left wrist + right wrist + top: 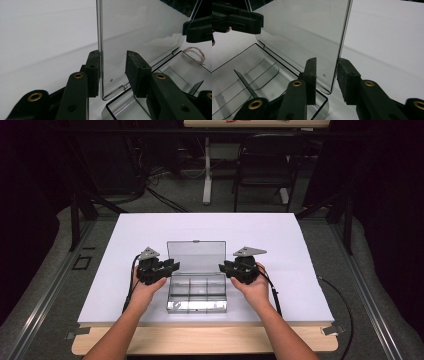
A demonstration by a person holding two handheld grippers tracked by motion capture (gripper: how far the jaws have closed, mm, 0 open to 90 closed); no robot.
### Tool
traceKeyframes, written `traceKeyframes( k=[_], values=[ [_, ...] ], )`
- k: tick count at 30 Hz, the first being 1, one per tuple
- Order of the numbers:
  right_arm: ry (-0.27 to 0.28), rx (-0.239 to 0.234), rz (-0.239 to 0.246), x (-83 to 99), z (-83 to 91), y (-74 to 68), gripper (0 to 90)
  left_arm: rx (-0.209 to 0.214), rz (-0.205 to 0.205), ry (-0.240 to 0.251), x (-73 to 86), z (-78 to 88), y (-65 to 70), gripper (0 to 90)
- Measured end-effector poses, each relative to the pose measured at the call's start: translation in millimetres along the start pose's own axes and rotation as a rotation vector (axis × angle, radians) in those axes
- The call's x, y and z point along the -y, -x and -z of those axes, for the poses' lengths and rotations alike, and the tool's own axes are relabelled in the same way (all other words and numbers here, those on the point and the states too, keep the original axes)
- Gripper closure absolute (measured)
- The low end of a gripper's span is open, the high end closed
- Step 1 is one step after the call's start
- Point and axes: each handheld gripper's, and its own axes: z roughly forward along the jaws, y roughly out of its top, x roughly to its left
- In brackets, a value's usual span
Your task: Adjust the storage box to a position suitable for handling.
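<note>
A clear plastic compartment box (196, 301) lies on the white table top, its lid (196, 256) standing upright at the back. My left gripper (172, 266) is at the lid's left edge and my right gripper (222, 267) at its right edge. In the left gripper view the jaws (112, 72) straddle the lid's edge (100, 50); one pad sits against it and the other stands off. In the right gripper view the jaws (325, 77) straddle the opposite edge (340, 50), with a gap on the inner side. Neither gripper clamps the lid. The box's compartments (242, 75) look empty.
The white table top (150, 230) reaches well beyond the box on all sides, with a wooden edge (200, 340) at the front. A dark chair (265, 165) and a table leg (207, 170) stand on the floor behind. Black frame posts (75, 215) flank the table.
</note>
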Motion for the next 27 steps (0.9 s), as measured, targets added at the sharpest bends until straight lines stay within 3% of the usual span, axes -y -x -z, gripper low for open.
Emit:
traceKeyframes(
  k=[11,27],
  values=[
    [-0.009,0.017,-0.008,-2.0,-2.8,-0.5,69.7,0.007,0.027,-0.001,0.3,-4.2,-1.7,64.2],
    [-0.016,0.046,-0.013,-1.1,-6.7,-0.5,68.9,-0.003,0.028,-0.009,-1.2,-9.7,-3.6,63.6]
  ],
)
